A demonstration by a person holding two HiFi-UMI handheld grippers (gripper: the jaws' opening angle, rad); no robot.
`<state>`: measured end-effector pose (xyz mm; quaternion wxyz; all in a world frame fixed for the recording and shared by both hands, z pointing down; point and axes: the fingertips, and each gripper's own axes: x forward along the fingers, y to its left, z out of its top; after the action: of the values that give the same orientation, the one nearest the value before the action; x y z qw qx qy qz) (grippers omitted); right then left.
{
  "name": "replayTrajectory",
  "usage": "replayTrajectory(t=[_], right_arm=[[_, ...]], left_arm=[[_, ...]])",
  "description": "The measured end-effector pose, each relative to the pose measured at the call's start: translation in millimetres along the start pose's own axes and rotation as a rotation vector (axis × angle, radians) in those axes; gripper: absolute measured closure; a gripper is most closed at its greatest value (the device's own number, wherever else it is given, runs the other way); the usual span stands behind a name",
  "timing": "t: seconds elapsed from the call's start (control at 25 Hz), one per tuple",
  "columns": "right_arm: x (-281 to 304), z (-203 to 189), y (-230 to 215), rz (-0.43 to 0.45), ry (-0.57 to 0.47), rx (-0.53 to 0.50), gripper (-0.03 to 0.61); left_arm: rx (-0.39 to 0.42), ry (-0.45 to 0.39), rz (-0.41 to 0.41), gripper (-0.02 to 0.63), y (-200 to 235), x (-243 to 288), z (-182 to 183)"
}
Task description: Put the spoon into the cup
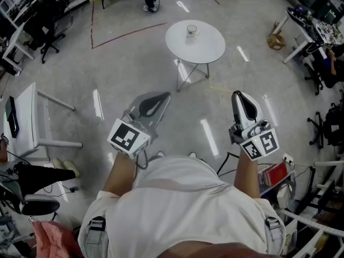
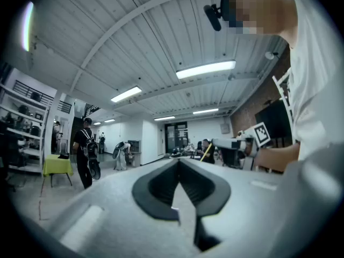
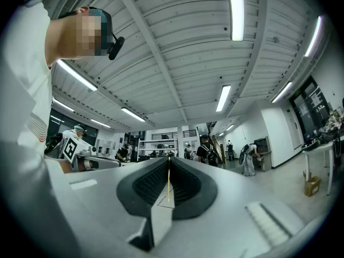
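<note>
The left gripper (image 1: 163, 96) and the right gripper (image 1: 237, 93) were both held in front of the person's body, each with its jaws closed together and nothing between them. The cup (image 1: 192, 30) stood on the round white table (image 1: 210, 48) further ahead, well apart from both grippers. At that distance the spoon was too small to make out.
</note>
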<state>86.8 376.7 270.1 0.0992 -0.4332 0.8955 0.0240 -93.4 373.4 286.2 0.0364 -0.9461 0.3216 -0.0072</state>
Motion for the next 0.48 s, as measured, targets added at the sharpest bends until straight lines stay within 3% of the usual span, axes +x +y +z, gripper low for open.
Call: replayTrajectory(t=[0.48], right_arm=[[-11, 3, -16, -0.017, 0.003, 0.005, 0.565]], left_arm=[[-0.012, 0.006, -0.022, 0.611, -10, 18, -1]])
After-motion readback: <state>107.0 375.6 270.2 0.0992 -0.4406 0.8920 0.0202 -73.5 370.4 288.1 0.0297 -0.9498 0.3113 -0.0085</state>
